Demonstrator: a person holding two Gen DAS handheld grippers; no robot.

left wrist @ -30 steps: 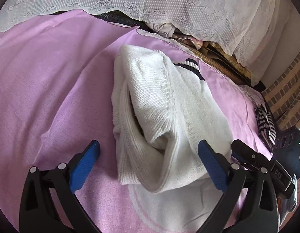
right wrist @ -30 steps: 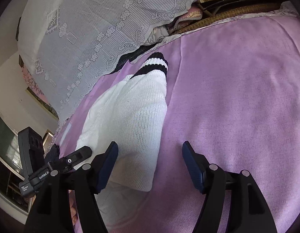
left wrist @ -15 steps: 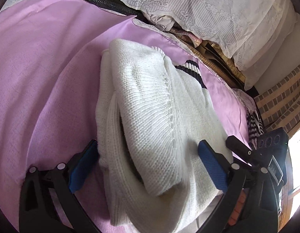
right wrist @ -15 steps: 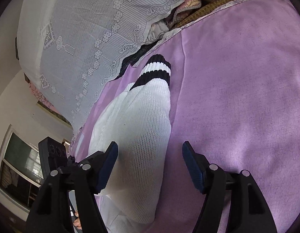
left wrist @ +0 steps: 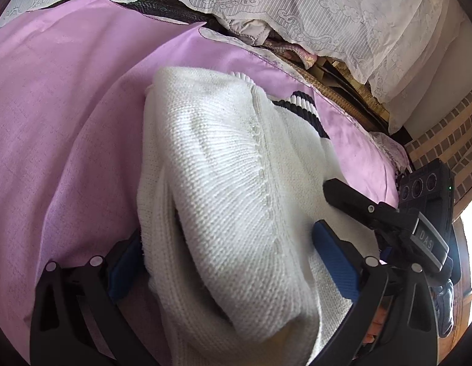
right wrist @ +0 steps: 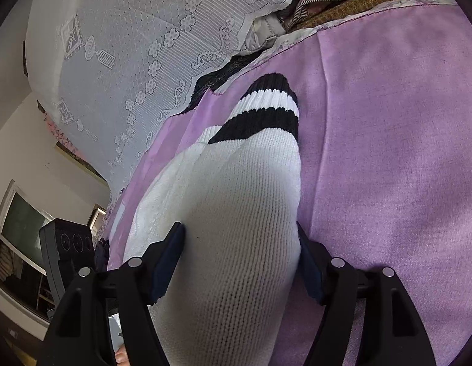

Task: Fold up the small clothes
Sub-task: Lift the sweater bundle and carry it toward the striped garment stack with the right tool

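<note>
A white knit sweater (left wrist: 229, 189) with black-striped cuffs (right wrist: 263, 116) lies partly folded on a pink sheet (left wrist: 52, 97). My left gripper (left wrist: 232, 262) is open, its blue pads either side of the sweater's near folded end. My right gripper (right wrist: 242, 262) is open too, its fingers straddling the sleeve (right wrist: 236, 244), which fills the gap between them. The right gripper also shows in the left wrist view (left wrist: 388, 219), at the sweater's right edge.
A white lace cover (left wrist: 297, 9) drapes over bedding at the back. Folded fabrics and a woven mat (right wrist: 373, 3) lie under its edge. A brick wall (left wrist: 443, 131) stands at the right, a window (right wrist: 19, 244) at the left.
Both grippers have moved forward and down onto the sweater. The fabric now sits between the fingers of each, where before it lay ahead of them.
</note>
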